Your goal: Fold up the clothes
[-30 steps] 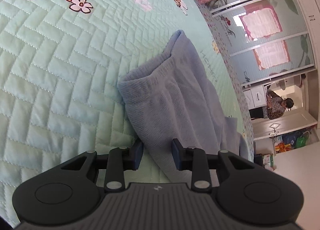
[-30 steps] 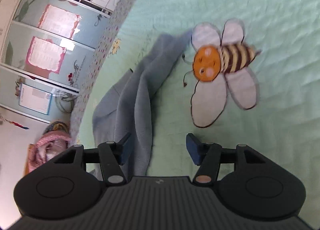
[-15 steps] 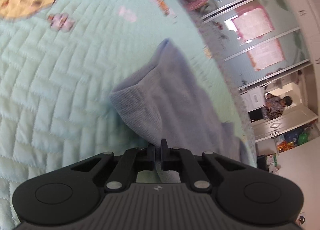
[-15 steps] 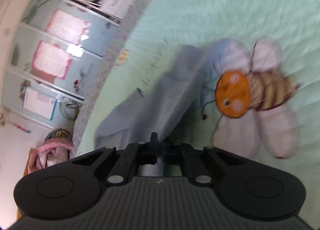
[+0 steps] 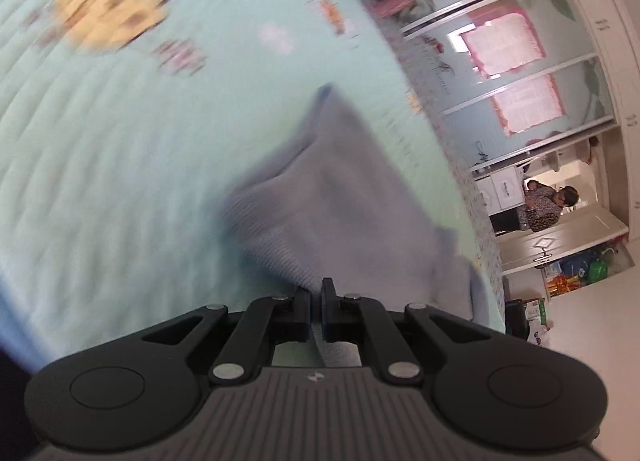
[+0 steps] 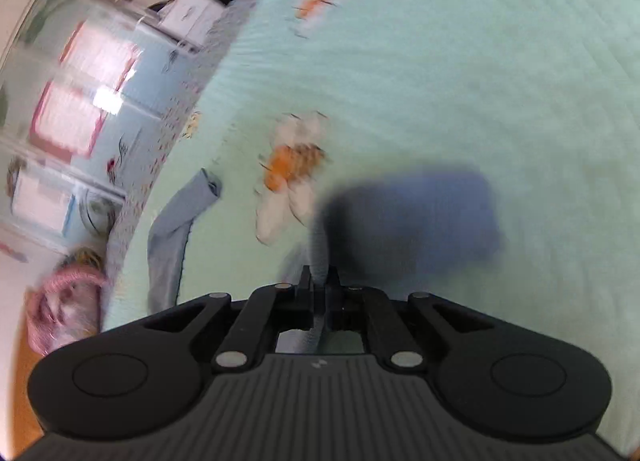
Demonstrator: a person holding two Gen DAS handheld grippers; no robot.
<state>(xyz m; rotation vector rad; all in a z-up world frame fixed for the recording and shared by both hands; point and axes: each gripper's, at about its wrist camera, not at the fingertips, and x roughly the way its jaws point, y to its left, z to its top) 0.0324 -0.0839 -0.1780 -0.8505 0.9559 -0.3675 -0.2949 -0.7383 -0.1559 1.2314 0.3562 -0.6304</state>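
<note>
- Left wrist view: the left claw (image 5: 316,303) is pinched together on the near edge of the grey-blue garment (image 5: 332,197), which stretches away from it across the mint quilted bed (image 5: 120,181) toward the bed's far right edge. The ribbed band of the cloth sits just left of the pinch; only a thin margin appears to be caught, so a sharp pull could strip it free.
- Same view: the garment's right part lies bunched close to the bed's edge. If the lift drags that way, I judge the cloth could slide off the side.
- Right wrist view: the right claw (image 6: 319,285) is also closed on a strip of the garment (image 6: 320,249), with a dark shadow (image 6: 412,217) cast on the quilt just beyond. A separate stretch of the same grey-blue cloth (image 6: 172,229) trails at the left, near the bed's edge, beside the bee print (image 6: 292,165).
- Both views are blurred, so how much fabric each claw holds is uncertain; uneven pulls would likely twist the fold.
- Containers: none is clearly visible; a pink bundle (image 6: 66,301) at the far left is too blurred to identify.
</note>
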